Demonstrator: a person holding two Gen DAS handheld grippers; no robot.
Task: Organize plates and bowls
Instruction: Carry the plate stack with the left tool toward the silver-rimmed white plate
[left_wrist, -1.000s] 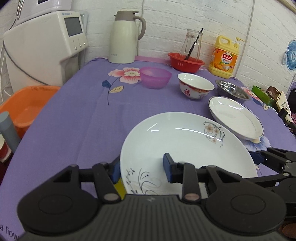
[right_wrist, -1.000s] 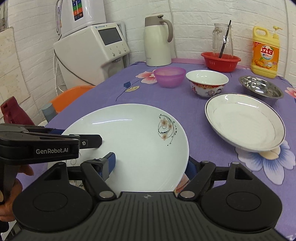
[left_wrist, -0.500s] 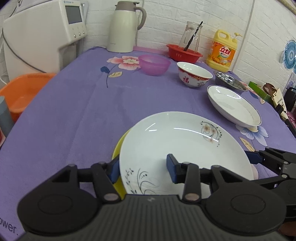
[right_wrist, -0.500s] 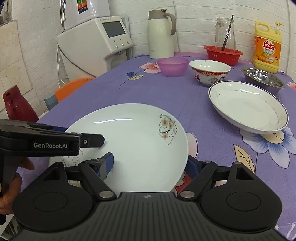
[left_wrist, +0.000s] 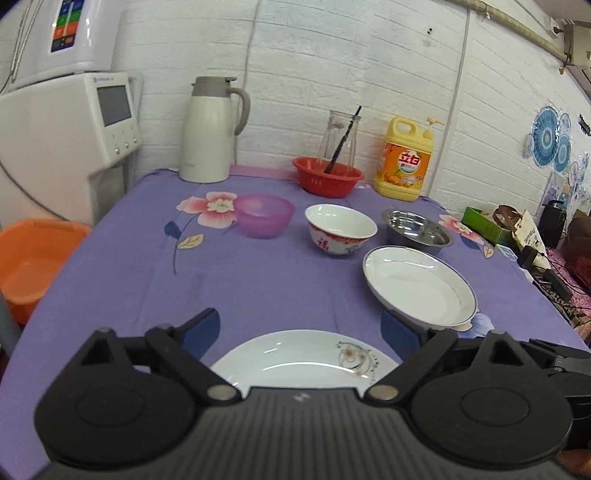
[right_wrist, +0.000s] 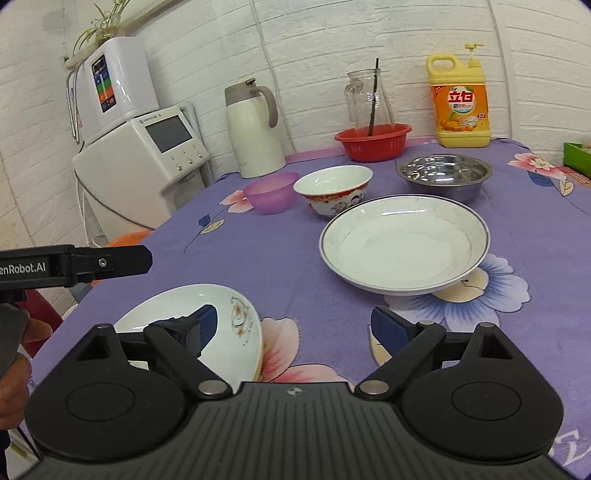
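A white flower-print plate (left_wrist: 303, 363) lies on the purple tablecloth at the near edge; it also shows in the right wrist view (right_wrist: 225, 332). My left gripper (left_wrist: 301, 328) is open and empty above its far rim. My right gripper (right_wrist: 291, 325) is open and empty, just right of that plate. A white rimmed plate (left_wrist: 419, 291) (right_wrist: 404, 243) sits to the right. Behind it stand a purple bowl (left_wrist: 264, 215) (right_wrist: 271, 192), a red-patterned china bowl (left_wrist: 340, 229) (right_wrist: 334, 189) and a steel bowl (left_wrist: 417, 226) (right_wrist: 443, 175).
At the back wall stand a white thermos (left_wrist: 208, 129), a red basket (left_wrist: 327, 175) with a glass jug, and a yellow detergent bottle (left_wrist: 404, 158). A white appliance (left_wrist: 70, 125) and an orange basin (left_wrist: 31, 254) are off the table's left edge.
My left gripper let go of the flower-print plate, opened wide and pulled back and up. My right gripper also rose and shifted right. The plate now lies flat on the table.
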